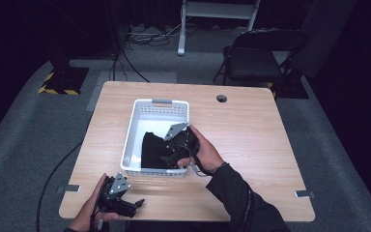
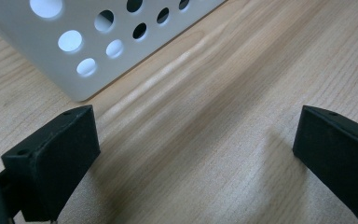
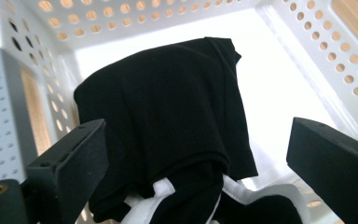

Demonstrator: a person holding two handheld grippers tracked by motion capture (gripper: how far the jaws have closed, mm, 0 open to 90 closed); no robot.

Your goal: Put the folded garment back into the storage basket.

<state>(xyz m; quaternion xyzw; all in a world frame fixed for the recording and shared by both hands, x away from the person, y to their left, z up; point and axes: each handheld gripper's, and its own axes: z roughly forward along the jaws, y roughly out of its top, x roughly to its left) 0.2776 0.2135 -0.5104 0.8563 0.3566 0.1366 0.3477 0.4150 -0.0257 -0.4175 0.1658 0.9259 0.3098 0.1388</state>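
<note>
Right claw (image 3: 198, 154) is held open above the folded black cloth garment (image 3: 163, 121) inside the white perforated plastic basket (image 1: 136, 116); jaws should be lowered around the fold. Left claw (image 1: 137, 203), open too, is parked near the basket.

A white perforated basket (image 1: 134, 126) stood near the middle of the wooden bench (image 1: 251, 140), its grey handle at the far end. Inside it lay a black garment (image 3: 168, 116), folded and bunched toward the near end, with a strip of white trim (image 3: 154, 205) showing at its lower edge.
</note>
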